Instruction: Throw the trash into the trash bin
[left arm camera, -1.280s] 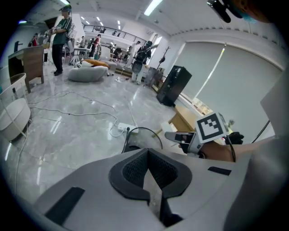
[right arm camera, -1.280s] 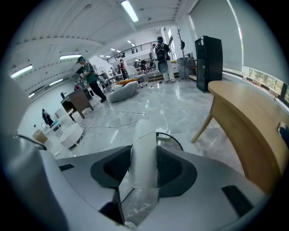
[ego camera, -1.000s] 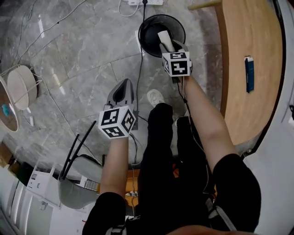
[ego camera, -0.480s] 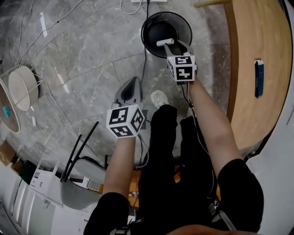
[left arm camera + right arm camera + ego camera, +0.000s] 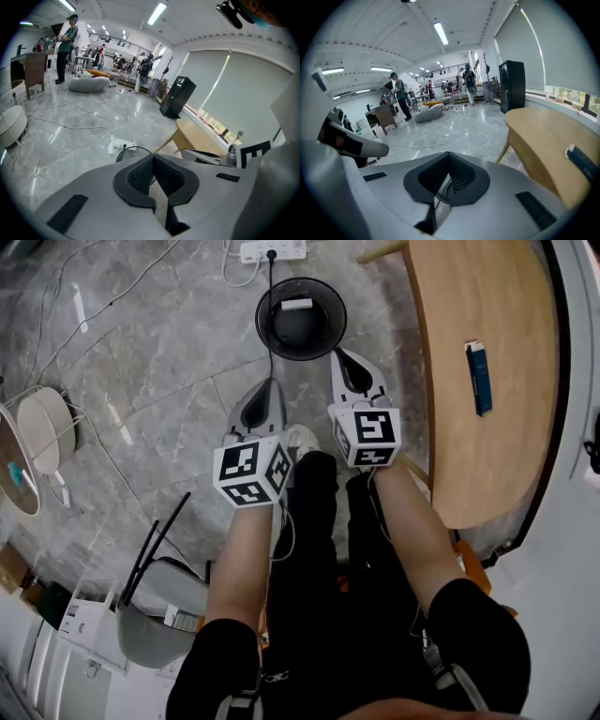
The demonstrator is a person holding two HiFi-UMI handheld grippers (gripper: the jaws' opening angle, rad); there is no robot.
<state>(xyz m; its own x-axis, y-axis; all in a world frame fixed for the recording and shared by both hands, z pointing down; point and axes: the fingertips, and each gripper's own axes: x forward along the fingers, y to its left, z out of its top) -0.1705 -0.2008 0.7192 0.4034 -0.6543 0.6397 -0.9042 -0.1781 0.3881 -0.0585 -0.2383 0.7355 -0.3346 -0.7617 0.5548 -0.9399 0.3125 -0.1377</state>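
The round black trash bin [image 5: 300, 320] stands on the grey floor ahead of me. A white piece of trash [image 5: 297, 305] lies inside it. My right gripper [image 5: 342, 357] is shut with nothing between its pads; it hangs short of the bin, to the bin's right. My left gripper [image 5: 266, 388] is also shut and holds nothing, below the bin and level with the right one. In the left gripper view the jaws [image 5: 153, 157] meet, with the bin's rim [image 5: 127, 151] just beyond them. In the right gripper view the pads [image 5: 449, 154] are closed.
A curved wooden table [image 5: 469, 427] runs along the right, with a blue object [image 5: 478, 378] on it. A white power strip [image 5: 274, 249] and cables lie behind the bin. A chair [image 5: 150, 615] stands at the lower left, with round white stools [image 5: 42, 418] further left.
The right gripper opened over the bin and let go of the white trash, which now lies inside. It then drew back toward me and shut. The left gripper shifted slightly forward.
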